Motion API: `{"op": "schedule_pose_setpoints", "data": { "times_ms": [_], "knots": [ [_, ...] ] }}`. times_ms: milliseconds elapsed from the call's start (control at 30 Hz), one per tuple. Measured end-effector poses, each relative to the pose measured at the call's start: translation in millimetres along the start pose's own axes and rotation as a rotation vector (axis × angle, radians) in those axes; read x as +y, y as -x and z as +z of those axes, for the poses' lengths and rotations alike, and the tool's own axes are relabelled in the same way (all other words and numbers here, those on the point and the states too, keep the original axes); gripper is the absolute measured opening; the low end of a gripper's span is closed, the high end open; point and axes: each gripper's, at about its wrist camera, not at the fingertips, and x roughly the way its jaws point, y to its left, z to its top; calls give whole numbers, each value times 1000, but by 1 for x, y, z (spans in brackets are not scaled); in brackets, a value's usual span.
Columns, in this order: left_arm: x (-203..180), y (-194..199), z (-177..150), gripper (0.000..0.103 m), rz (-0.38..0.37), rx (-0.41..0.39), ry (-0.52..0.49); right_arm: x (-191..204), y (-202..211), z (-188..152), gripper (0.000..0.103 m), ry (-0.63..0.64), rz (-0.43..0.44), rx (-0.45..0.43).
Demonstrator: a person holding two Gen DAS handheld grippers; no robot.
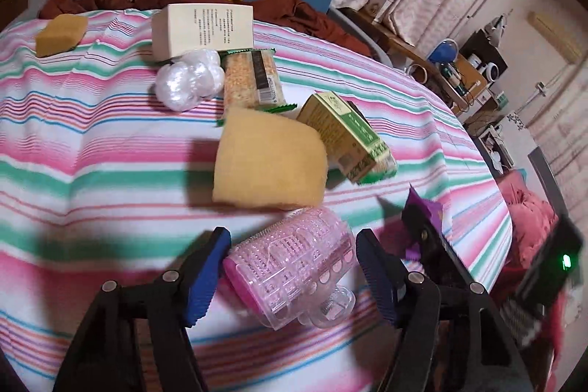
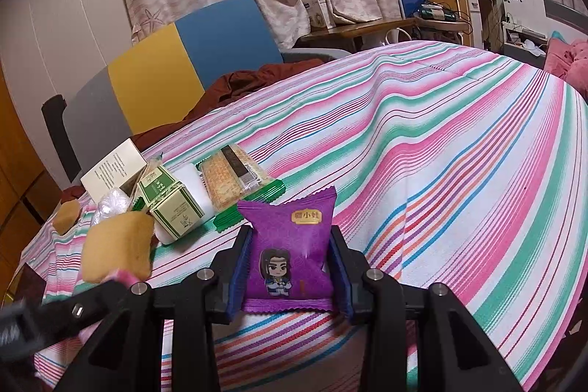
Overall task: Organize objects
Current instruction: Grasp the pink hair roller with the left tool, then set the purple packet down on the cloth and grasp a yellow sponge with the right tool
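Left wrist view: the left gripper (image 1: 292, 276) straddles a pink hair roller (image 1: 290, 263) lying on the striped cloth (image 1: 92, 142); jaws half-wide, not yet pressing it. A yellow sponge (image 1: 270, 160) sits just beyond, touching a green box (image 1: 345, 136).
Advice: I judge the jaws should meet the roller across its middle, clear of the sponge; the ribbed plastic looks springy, so close gently.
Right wrist view: the right gripper (image 2: 290, 267) has narrow jaws clamped on a purple snack packet (image 2: 288, 245), held above the cloth.
Pile: cracker pack (image 2: 231, 179) and cream box (image 2: 114, 169) lie grouped left.
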Motion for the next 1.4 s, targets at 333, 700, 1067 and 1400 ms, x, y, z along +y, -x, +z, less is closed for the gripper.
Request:
{"op": "schedule_pose_setpoints", "data": {
  "times_ms": [333,700,1067,1400],
  "knots": [
    [21,36,-34,71,14,-45,-69,3,1,0,40,17,-16,1],
    [41,61,-46,55,16,-37,-102,31,2,-4,40,184,40,24],
    [51,67,-52,55,1,-50,-101,68,53,6,72,237,140,-134],
    [56,69,-54,56,-20,-59,-101,149,-1,-19,71,384,379,261]
  ]
}}
